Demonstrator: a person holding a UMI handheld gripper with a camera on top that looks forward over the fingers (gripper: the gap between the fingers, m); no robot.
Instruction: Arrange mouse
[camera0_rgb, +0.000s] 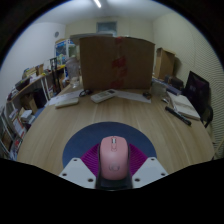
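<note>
A pink mouse (114, 158) lies lengthwise between my gripper's fingers, over a round blue mouse mat (80, 140) on a round wooden table (60, 125). My gripper (113, 150) is closed on the mouse. The magenta pads (92, 158) touch its left and right sides. The mouse's rear end reaches back to the gripper's base. I cannot tell whether the mouse rests on the mat or is lifted just above it.
A large cardboard box (117, 62) stands at the table's far edge. A white keyboard (68, 98) and papers (103, 96) lie in front of it. Books (184, 106) and a dark screen (199, 90) are at the right. Cluttered shelves (25, 100) stand at the left.
</note>
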